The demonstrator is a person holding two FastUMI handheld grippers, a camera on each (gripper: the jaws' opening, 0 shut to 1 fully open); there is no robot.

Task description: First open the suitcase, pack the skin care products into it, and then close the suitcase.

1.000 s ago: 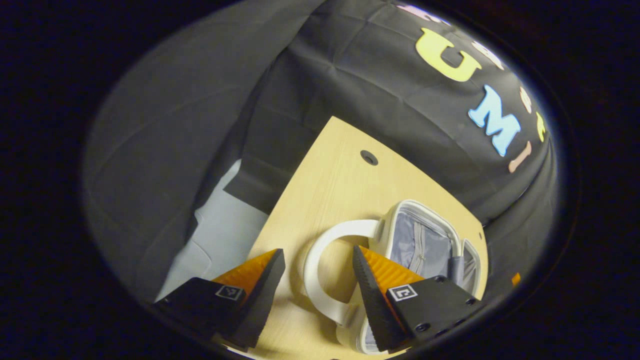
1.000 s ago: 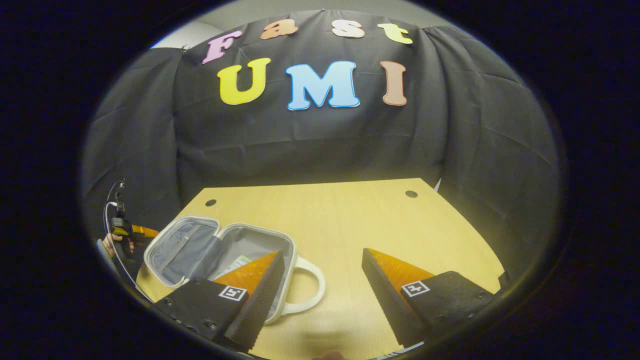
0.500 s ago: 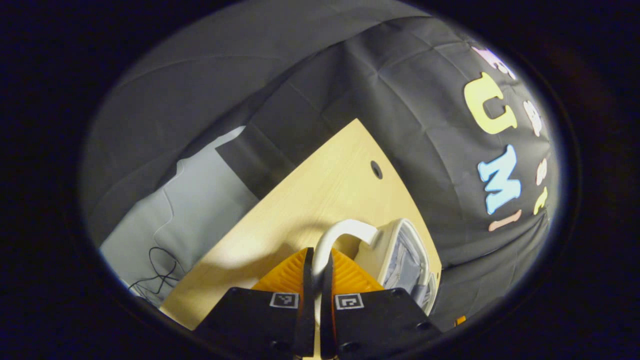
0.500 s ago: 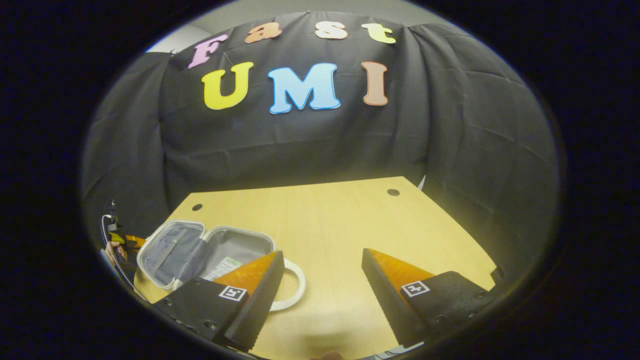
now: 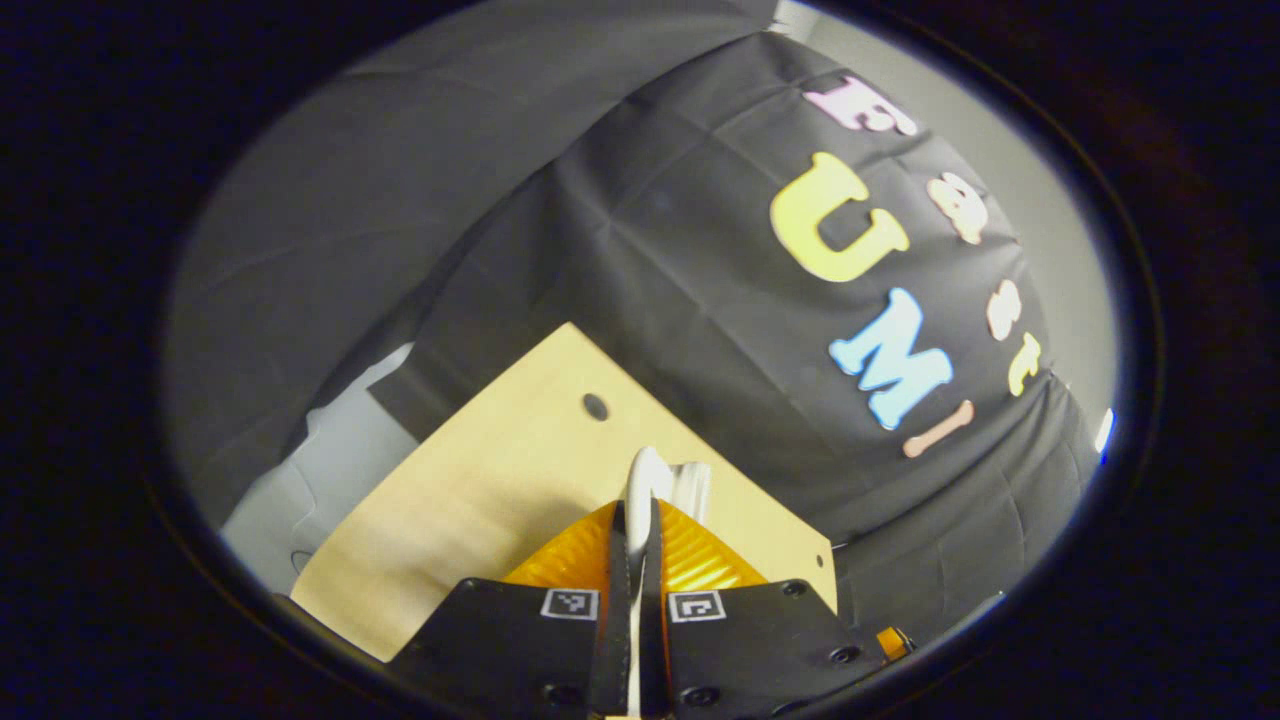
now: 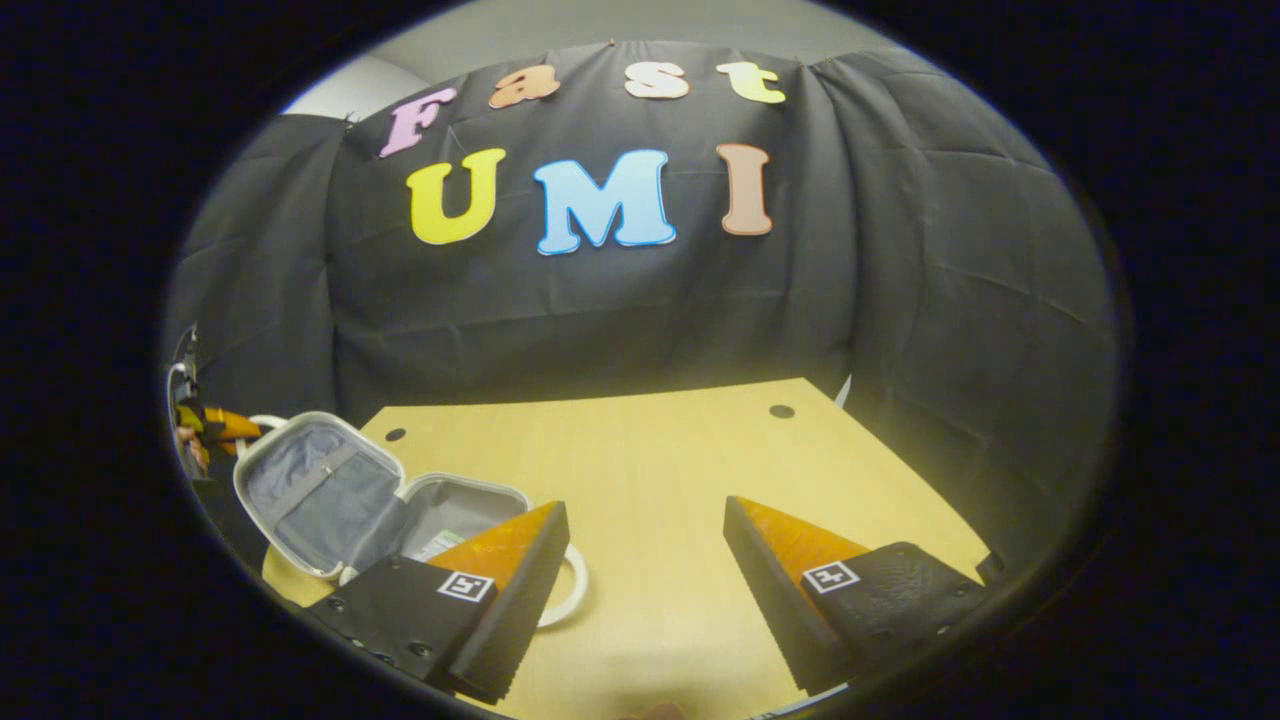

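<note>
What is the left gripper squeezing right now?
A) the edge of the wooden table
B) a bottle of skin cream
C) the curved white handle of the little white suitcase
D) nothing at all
C: in the left gripper view the left gripper has both fingers closed on the curved white handle of the small white suitcase, whose lid stands half raised in the right gripper view.

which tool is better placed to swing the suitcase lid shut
Left. The left tool is clamped on the lid's white handle, with the lid raised. The right tool hangs open over bare table.
</note>
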